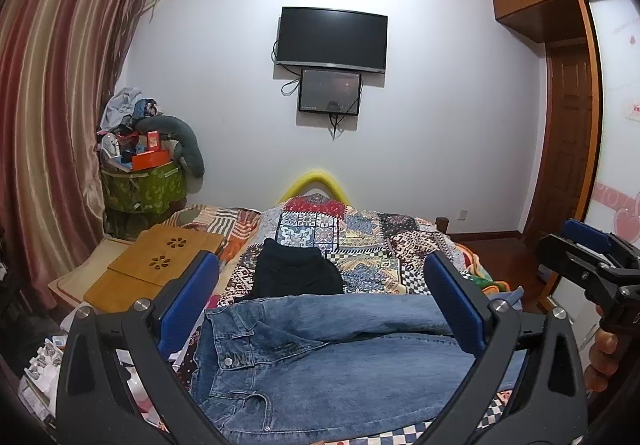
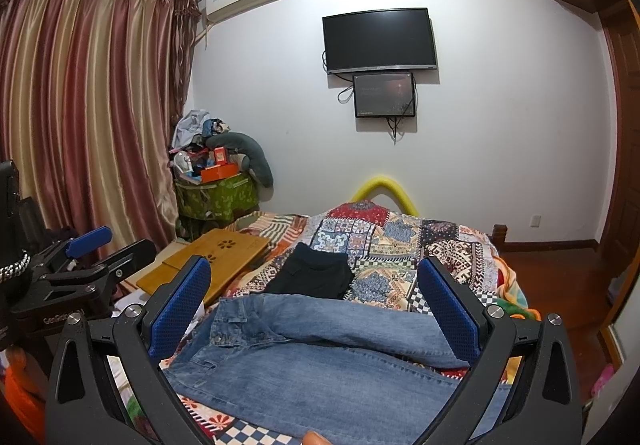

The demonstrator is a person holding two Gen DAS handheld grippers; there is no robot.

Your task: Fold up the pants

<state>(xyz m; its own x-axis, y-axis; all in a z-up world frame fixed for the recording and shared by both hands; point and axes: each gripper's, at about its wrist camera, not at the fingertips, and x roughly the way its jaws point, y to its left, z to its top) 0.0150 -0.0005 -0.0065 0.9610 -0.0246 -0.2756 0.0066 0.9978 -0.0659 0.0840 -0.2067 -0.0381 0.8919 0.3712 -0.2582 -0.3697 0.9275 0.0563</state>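
Left wrist view: left gripper [image 1: 320, 297], jaws spread wide, nothing held, hovering above the blue jeans [image 1: 320, 357]. Jeans lie across the patchwork bedspread [image 1: 360, 237], waistband and button toward the left, legs running right, one leg lapped over the other. Black folded garment [image 1: 298, 269] just beyond them. Wooden lap tray [image 1: 160, 265] on the bed's left side. Right gripper [image 1: 592, 257] seen at the right edge, apparently empty. Right wrist view: right gripper [image 2: 316, 297], fingers likewise fully apart and empty, above the jeans [image 2: 320, 357]; left gripper [image 2: 92, 257] visible at left. Step judged: approach, before any grasp. Next move calls for lowering both grippers to pinch denim edges, likely waistband and leg end.
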